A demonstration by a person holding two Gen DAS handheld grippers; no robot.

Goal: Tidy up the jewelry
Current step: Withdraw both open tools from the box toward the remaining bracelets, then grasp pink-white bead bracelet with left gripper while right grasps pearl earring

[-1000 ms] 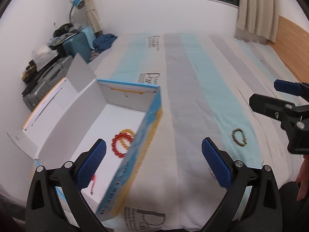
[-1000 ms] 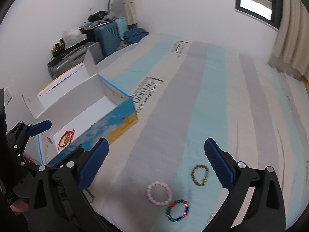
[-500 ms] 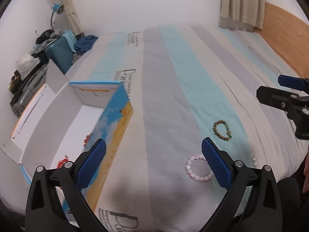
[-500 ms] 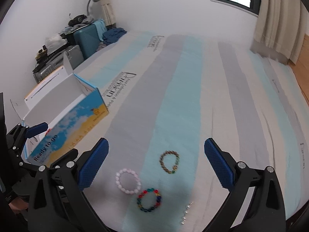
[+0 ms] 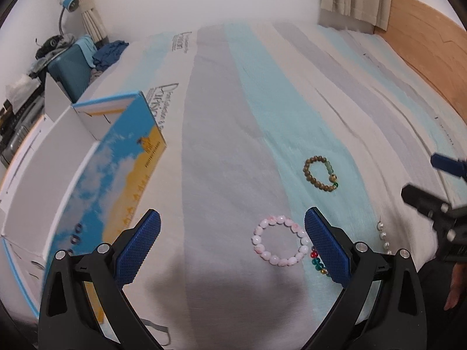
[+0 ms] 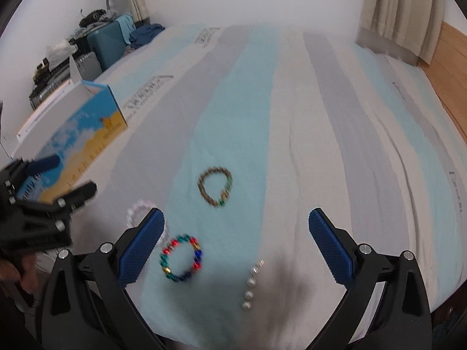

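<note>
On the striped bedspread lie a pink bead bracelet [image 5: 280,245], a brown bead bracelet [image 5: 321,173] [image 6: 216,186], a multicoloured bead bracelet [image 6: 181,258] [image 5: 318,261] and a short string of pearls [image 6: 251,285] [image 5: 383,237]. My left gripper [image 5: 230,248] hangs open above the bed, its right pad beside the pink bracelet. Over the multicoloured bracelet and the pearls, my right gripper [image 6: 236,245] is open and holds nothing. The open white box with blue and yellow sides [image 5: 96,175] [image 6: 73,134] stands to the left; its inside is hidden.
Suitcases and piled clothes [image 5: 67,61] stand beyond the bed's far left corner, under a desk lamp [image 5: 68,3]. A wooden headboard [image 5: 432,58] runs along the right. Curtains [image 6: 400,11] hang at the back. A hand [image 6: 17,274] holds the left gripper's body.
Both grippers have swung right, away from the box toward the bracelets. The box interior with its red bracelet has left the view, and the pink, multicoloured and pearl pieces now lie close below.
</note>
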